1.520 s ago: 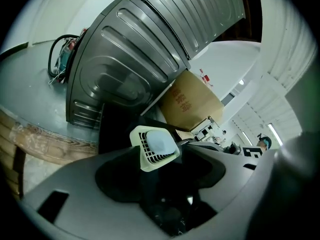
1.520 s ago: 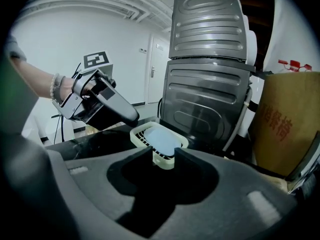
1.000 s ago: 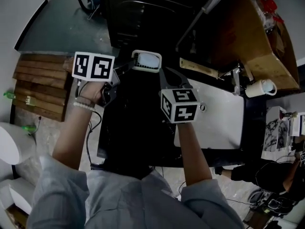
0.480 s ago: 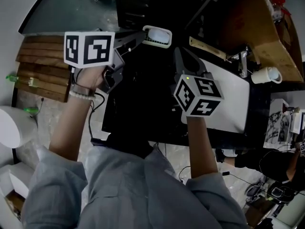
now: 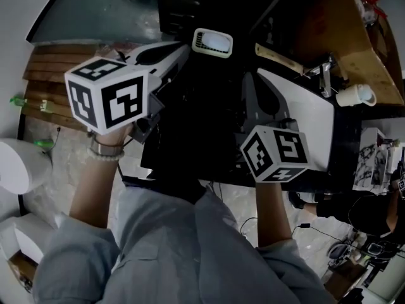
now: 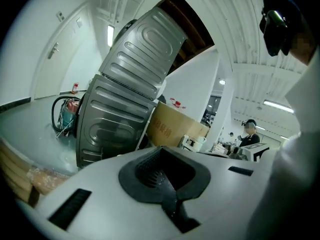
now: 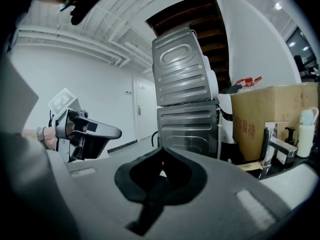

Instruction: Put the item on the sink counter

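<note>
A small white rounded-rectangular item [image 5: 212, 42] with a grille face lies on the dark top at the far middle of the head view. My left gripper [image 5: 183, 48] reaches toward it, its tips just left of the item; whether they touch it I cannot tell. In the left gripper view its jaws [image 6: 161, 156] are shut with nothing between them. My right gripper [image 5: 250, 81] hangs lower and to the right, above the white sink counter's [image 5: 310, 128] left edge. Its jaws [image 7: 161, 158] are shut and empty too.
A faucet [image 5: 326, 75] and a white mug [image 5: 354, 95] stand at the counter's far end by a cardboard box [image 5: 354, 49]. A grey stacked metal appliance [image 7: 187, 94] rises ahead. A wooden pallet [image 5: 47, 87] lies on the floor at left.
Both grippers have risen toward the head camera, their marker cubes now larger. The right gripper has drawn back from the white item, which sits farther up in the picture.
</note>
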The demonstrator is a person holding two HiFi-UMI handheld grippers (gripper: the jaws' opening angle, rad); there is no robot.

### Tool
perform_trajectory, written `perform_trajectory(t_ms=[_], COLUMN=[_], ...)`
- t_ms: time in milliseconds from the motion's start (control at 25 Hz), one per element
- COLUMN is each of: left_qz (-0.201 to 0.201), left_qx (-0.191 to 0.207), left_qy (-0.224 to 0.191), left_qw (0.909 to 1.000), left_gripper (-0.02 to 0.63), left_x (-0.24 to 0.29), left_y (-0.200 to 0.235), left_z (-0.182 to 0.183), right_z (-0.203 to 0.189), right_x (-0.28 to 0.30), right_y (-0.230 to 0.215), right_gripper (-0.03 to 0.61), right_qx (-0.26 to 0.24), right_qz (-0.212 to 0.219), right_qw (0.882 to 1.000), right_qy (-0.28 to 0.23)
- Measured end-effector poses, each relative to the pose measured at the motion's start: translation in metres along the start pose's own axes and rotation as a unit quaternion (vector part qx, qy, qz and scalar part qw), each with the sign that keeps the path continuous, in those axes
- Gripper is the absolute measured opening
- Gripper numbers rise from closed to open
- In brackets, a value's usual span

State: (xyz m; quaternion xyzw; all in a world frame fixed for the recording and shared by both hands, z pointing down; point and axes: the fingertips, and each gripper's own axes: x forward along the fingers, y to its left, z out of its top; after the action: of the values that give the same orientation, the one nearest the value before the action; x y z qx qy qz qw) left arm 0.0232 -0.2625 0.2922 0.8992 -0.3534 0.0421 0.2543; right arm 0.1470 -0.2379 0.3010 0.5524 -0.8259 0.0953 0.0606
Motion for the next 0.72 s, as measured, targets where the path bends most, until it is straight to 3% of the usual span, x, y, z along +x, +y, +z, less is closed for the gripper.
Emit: perform_trajectory(t_ms=[440, 720], left_qz=[0.027, 0.041], left_qx=[0.028, 0.026], left_qy=[-0.034, -0.049], left_qw=[0.9987, 0.9976], left_gripper=[0.005, 0.005], left_x=[-0.044, -0.064], left_y=[-0.017, -0.024], left_z=[-0.003, -0.006], right_z=[0.009, 0.016], right_x=[-0.034, -0.044], right_y=[0.008, 0.018], right_gripper=[-0.002, -0.002], right_qx=[-0.007, 0.001], right_qz=[-0.005, 0.001], right_qw=[1.0, 1.0], right_qy=[-0.014, -0.024])
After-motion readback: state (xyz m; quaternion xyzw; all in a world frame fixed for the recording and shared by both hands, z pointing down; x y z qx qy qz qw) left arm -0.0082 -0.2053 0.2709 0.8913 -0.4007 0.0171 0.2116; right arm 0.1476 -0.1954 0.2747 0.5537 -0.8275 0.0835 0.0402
